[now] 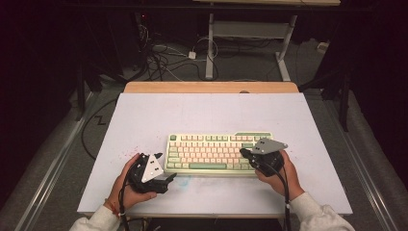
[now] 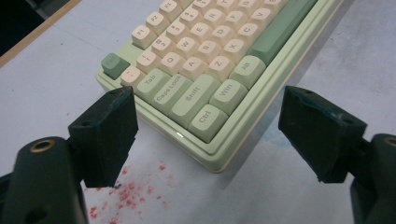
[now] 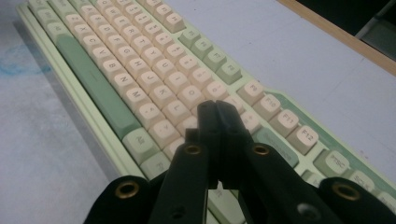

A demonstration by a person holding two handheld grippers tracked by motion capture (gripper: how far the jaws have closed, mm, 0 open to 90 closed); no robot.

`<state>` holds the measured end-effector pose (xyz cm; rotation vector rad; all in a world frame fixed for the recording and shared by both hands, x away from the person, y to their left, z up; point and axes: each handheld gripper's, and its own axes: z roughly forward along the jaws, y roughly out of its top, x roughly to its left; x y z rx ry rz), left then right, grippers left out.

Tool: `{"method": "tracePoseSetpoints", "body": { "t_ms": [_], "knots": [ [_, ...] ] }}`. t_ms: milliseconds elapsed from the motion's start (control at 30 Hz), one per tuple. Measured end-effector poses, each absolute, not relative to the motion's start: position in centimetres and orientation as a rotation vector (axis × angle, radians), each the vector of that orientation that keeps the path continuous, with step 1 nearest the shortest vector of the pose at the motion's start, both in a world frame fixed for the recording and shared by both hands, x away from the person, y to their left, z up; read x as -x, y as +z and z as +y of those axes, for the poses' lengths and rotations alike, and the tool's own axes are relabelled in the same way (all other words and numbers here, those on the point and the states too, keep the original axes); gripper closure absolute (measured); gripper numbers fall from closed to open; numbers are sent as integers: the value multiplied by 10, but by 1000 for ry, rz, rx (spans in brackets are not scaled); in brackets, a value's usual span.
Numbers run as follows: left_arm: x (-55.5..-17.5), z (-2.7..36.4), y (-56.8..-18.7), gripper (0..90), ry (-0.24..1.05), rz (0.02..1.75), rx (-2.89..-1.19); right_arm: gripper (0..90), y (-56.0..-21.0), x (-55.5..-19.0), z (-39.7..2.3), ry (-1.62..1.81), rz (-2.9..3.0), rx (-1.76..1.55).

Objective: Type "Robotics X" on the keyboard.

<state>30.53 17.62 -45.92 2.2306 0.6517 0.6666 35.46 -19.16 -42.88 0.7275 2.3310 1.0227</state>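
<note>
Keyboard (image 1: 219,152) in pale green plastic with cream and green keys lies on the white worktop (image 1: 144,115), long axis running left to right. Right tongs (image 3: 215,109), pressed together, hover over its right-end keys, nearer. Left tongs (image 2: 208,128), spread wide and empty, face its near left corner.

Lab: dark room, floor cables (image 1: 159,57), white-topped bench (image 1: 144,120).
</note>
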Motion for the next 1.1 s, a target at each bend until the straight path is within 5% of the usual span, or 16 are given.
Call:
{"method": "tracePoseSetpoints", "body": {
  "t_ms": [1100],
  "knots": [
    [-306, 176, -461, 187, 656, 640, -2247, 900, -452, -398, -133, 857, 2439, -747]
  ]
}}
